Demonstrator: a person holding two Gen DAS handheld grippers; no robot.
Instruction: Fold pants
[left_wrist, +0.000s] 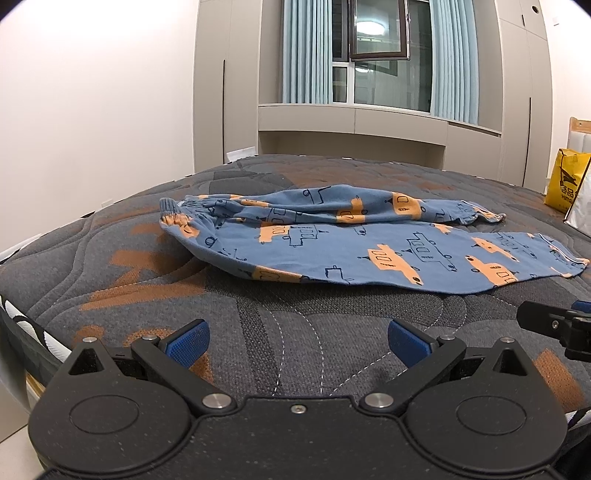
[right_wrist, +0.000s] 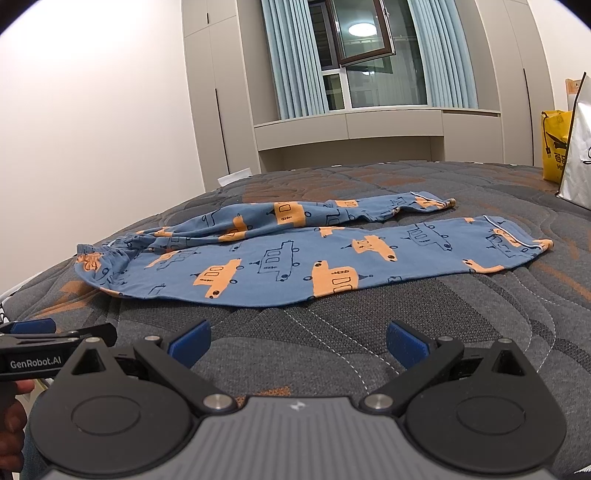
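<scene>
Pants (right_wrist: 295, 254) on mattress (right_wrist: 461, 332), yellow bag (right_wrist: 554, 147) beyond

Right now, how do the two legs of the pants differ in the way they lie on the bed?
The near leg lies spread flat and smooth, while the far leg is bunched and wrinkled into a narrower strip. The near leg's cuff lies open and wide; the far leg's cuff is crumpled and small. Both share blue fabric with orange vehicles and join at the waistband.
</scene>
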